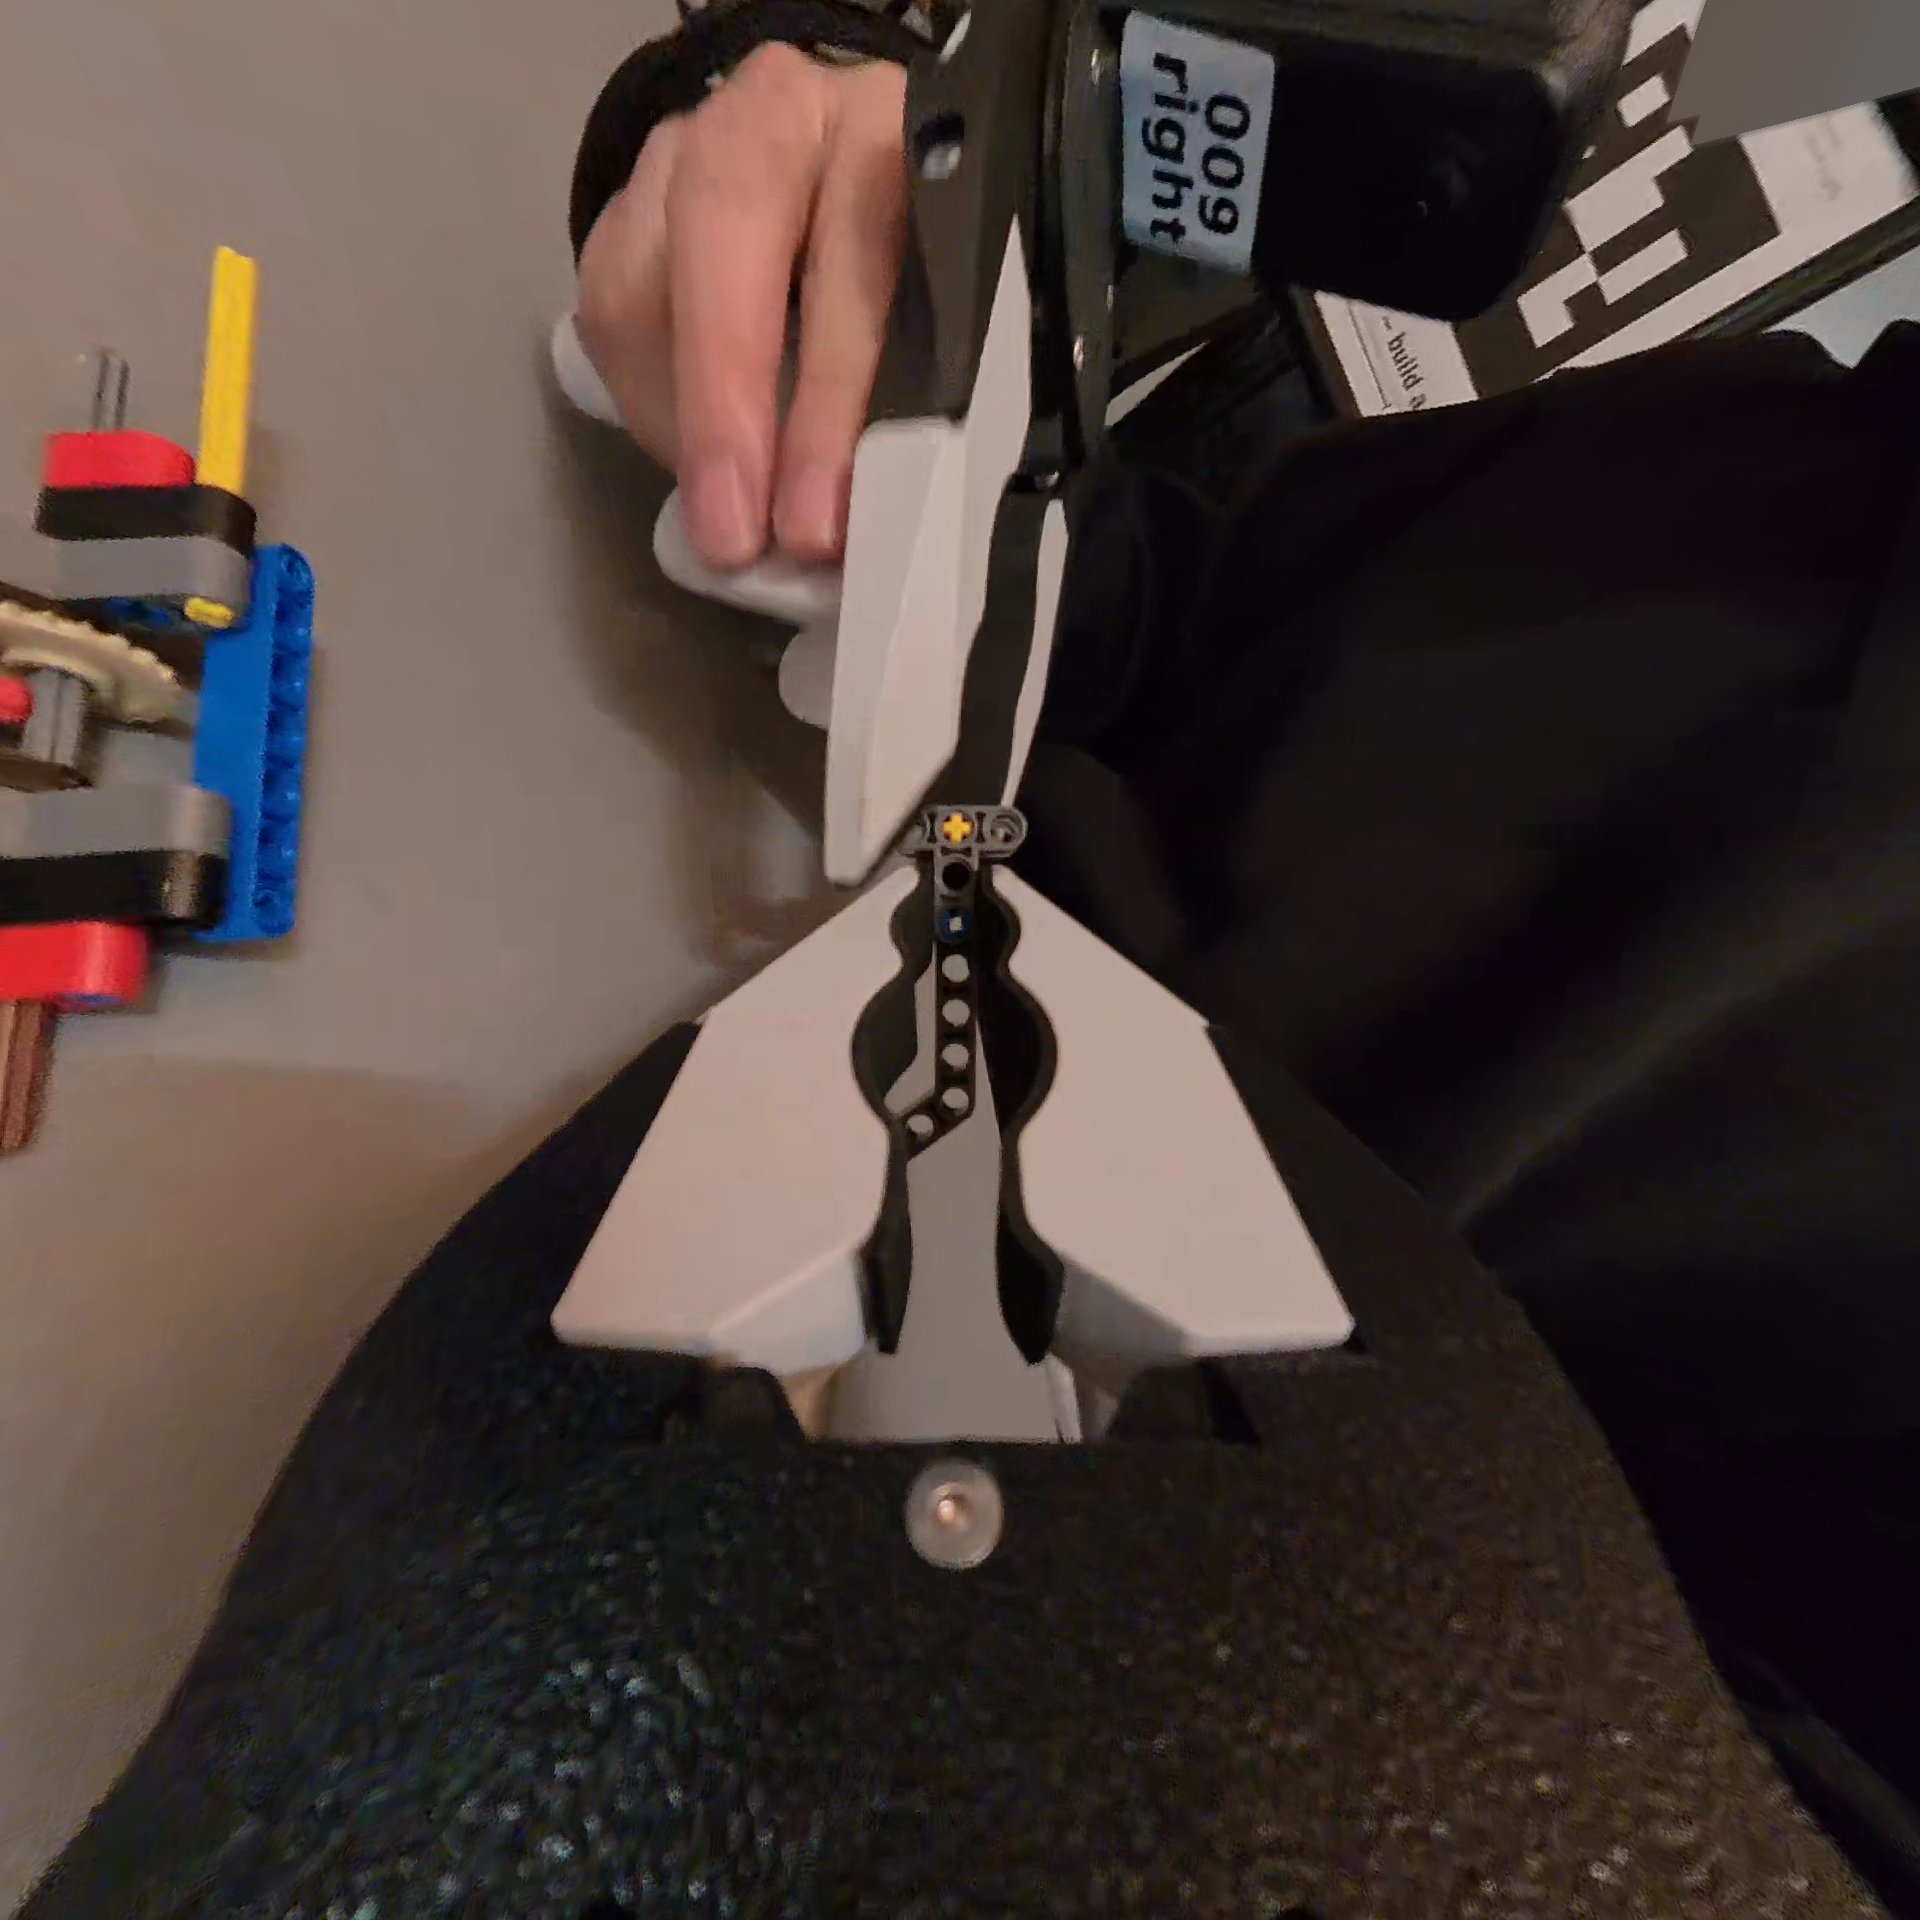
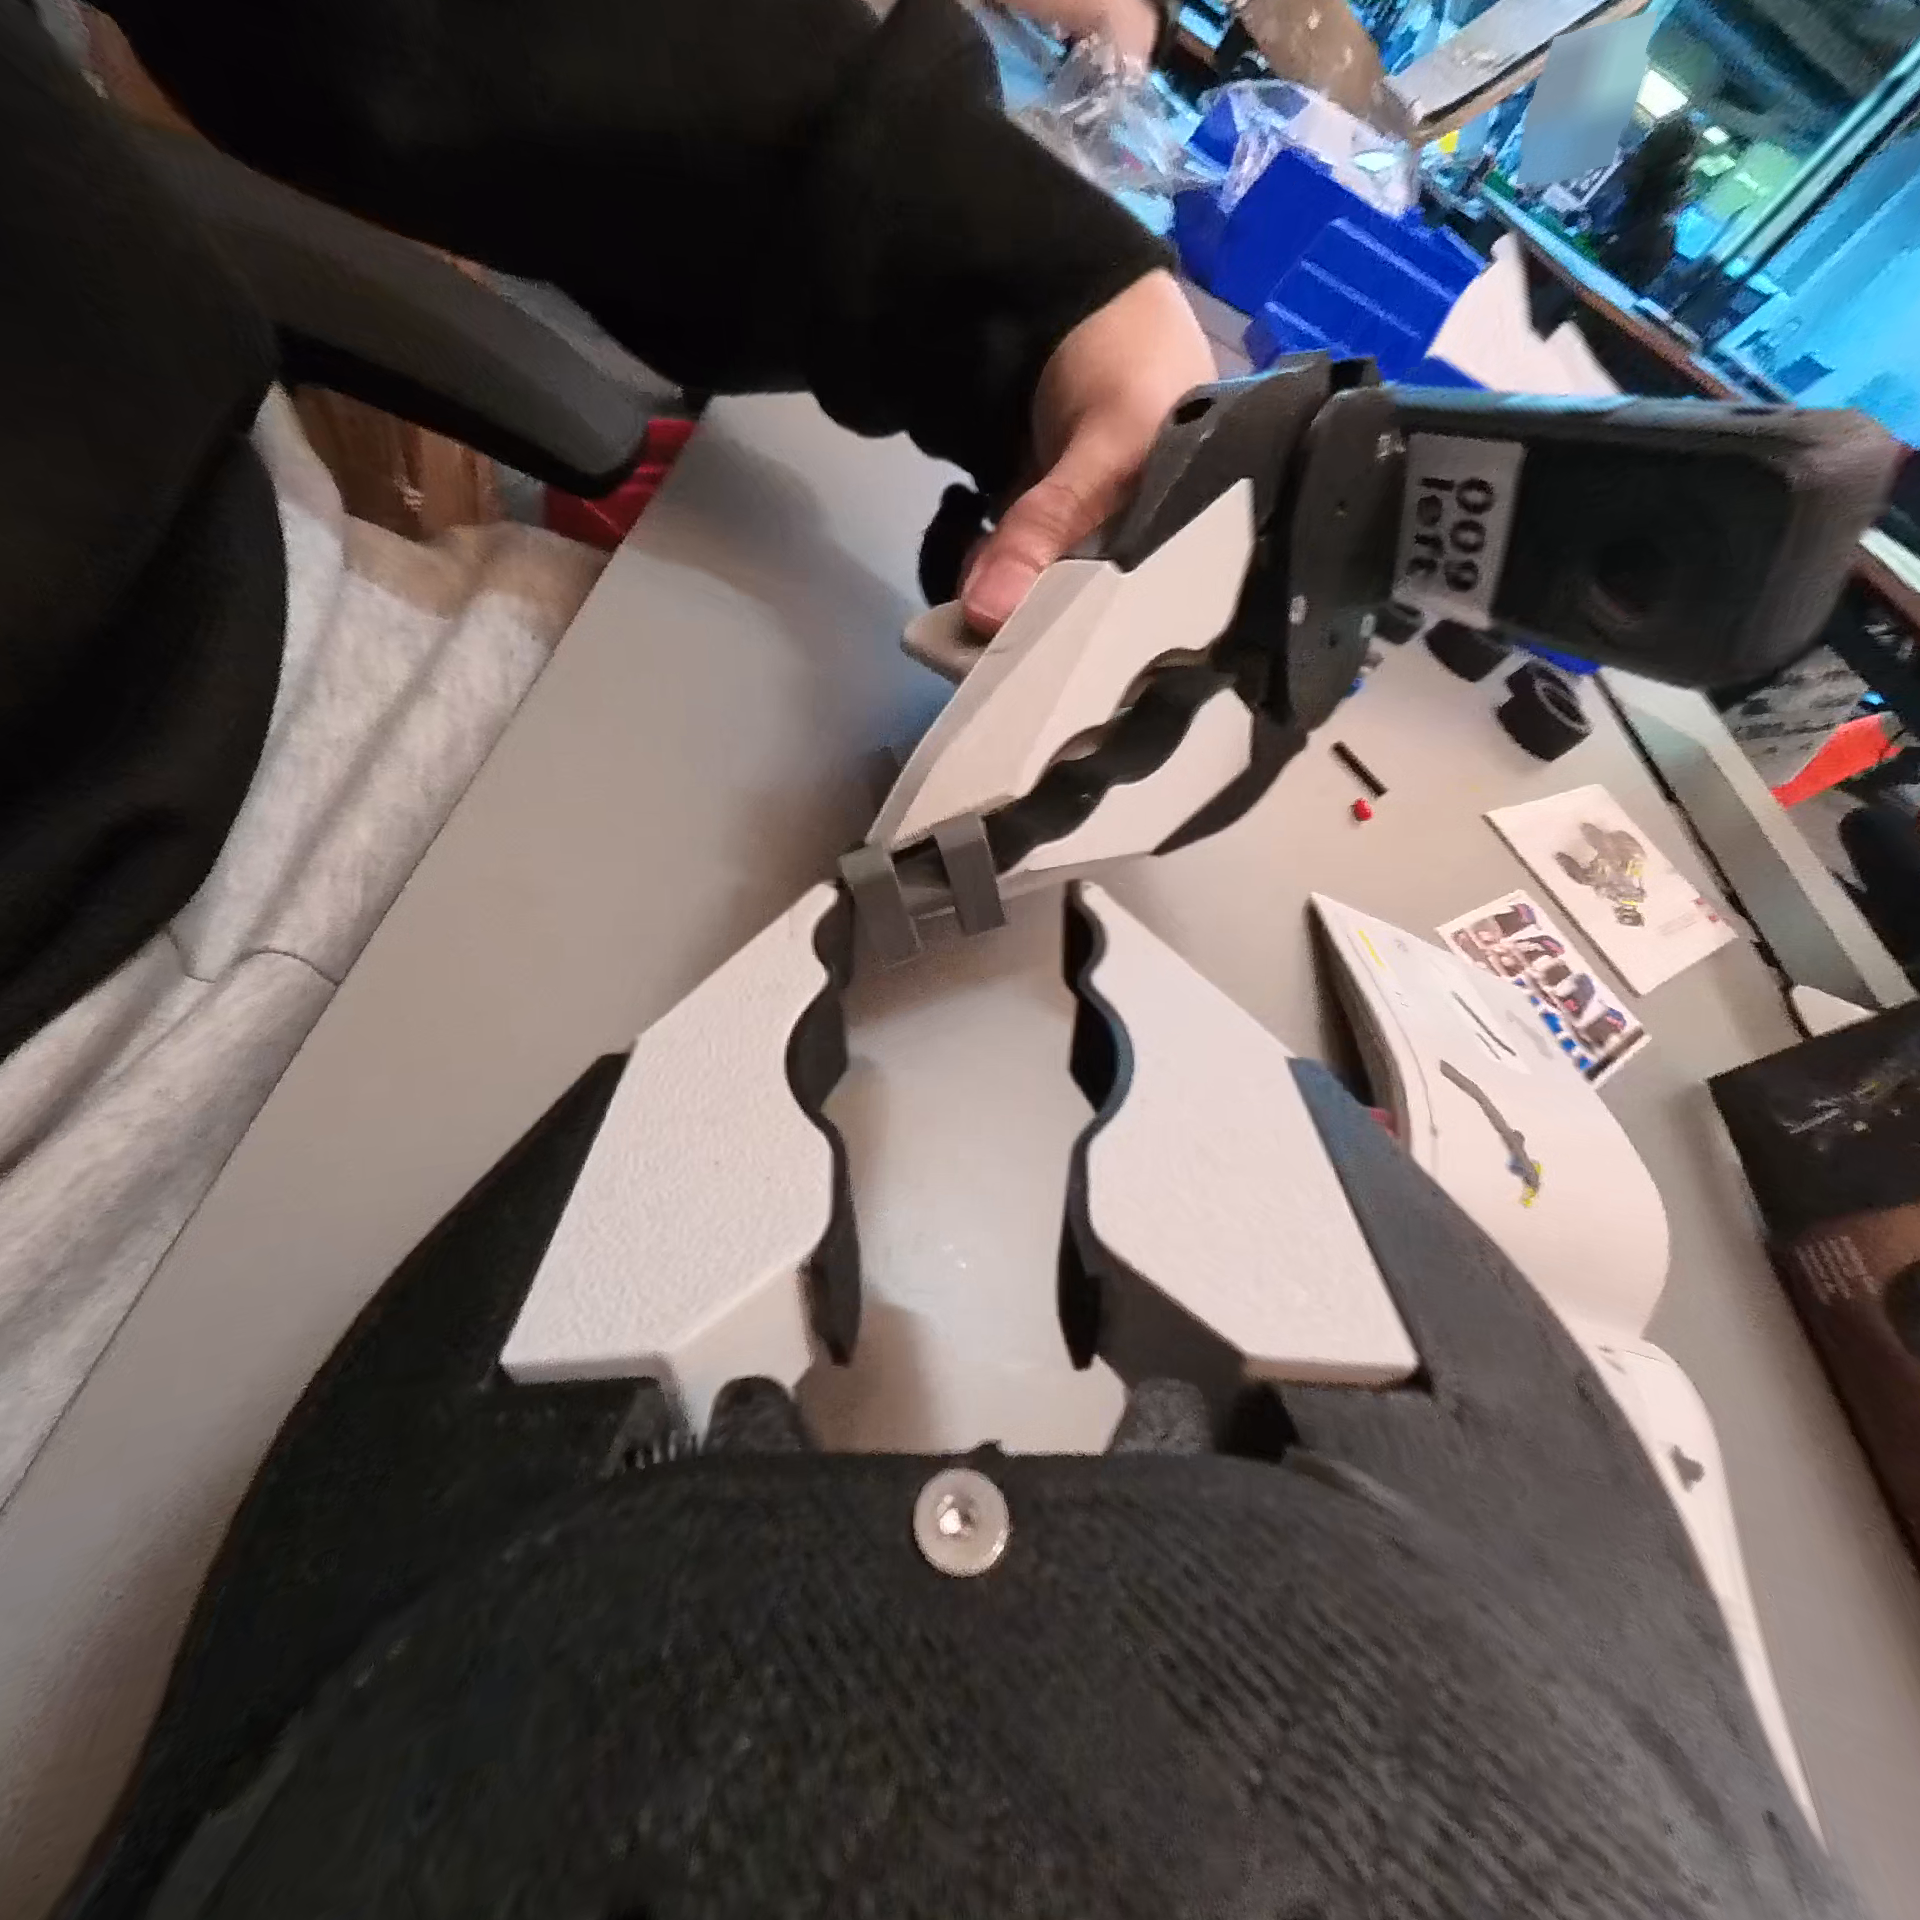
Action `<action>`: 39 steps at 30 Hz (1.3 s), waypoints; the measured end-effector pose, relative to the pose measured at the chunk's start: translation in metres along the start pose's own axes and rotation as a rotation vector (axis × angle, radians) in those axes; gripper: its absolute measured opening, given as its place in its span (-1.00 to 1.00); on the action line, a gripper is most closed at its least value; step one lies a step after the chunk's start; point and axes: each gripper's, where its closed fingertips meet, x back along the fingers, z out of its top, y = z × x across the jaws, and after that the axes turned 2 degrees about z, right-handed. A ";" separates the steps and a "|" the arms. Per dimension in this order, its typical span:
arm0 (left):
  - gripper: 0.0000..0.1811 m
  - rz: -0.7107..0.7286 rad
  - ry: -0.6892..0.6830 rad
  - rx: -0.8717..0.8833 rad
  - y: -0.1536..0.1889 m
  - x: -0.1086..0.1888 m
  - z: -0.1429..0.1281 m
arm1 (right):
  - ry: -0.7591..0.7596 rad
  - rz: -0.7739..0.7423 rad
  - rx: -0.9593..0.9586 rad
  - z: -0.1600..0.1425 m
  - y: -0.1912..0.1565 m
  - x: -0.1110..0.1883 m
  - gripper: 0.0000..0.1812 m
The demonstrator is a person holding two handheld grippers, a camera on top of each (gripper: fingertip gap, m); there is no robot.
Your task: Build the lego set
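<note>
1. Gripping a dark grey bent liftarm (image 1: 951, 1023), the left tool (image 1: 956, 914) is seen closed on that piece, which is held upright between the black pads.
2. A small grey connector (image 1: 971, 828) with a yellow axle end is carried at the top of the liftarm, just past the left tool's tips.
3. In the right wrist view, the left tool (image 2: 935, 883) is seen farther off, with two grey pieces (image 2: 925, 894) protruding from its tips.
4. The right tool (image 2: 956, 956) is held wide apart, with nothing between its fingers; its left fingertip lies just beside the grey pieces.
5. In the left wrist view, the right tool (image 1: 914, 831) is pointed downward, its tip just beside the connector; whether they touch cannot be told.
6. The right tool's handle is held by a hand (image 1: 727, 312), and the left tool's by another hand (image 2: 1081, 488) in a black sleeve.
7. A partly built lego assembly (image 1: 135, 707) of blue, grey, black and red beams with a tan gear and a yellow axle is seen on the grey desk (image 1: 468, 727), well apart from the tools.
8. An open instruction booklet (image 2: 1496, 1143), loose printed sheets (image 2: 1600, 894) and black tyres (image 2: 1538, 707) are laid on the desk (image 2: 623, 831) to the right.
9. Blue bins (image 2: 1340, 270) are seen blurred at the far end.
</note>
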 end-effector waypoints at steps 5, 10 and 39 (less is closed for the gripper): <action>-0.82 0.062 0.083 -0.036 -0.010 0.004 0.012 | -0.035 -0.013 -0.049 -0.013 0.004 0.003 -0.70; -0.65 0.463 0.201 -0.306 -0.023 0.028 0.034 | -0.069 -0.063 -0.137 -0.028 0.016 0.015 -0.71; -0.75 0.834 -0.153 -0.522 -0.075 -0.013 0.008 | -0.317 0.072 -0.349 -0.071 -0.003 0.022 -0.75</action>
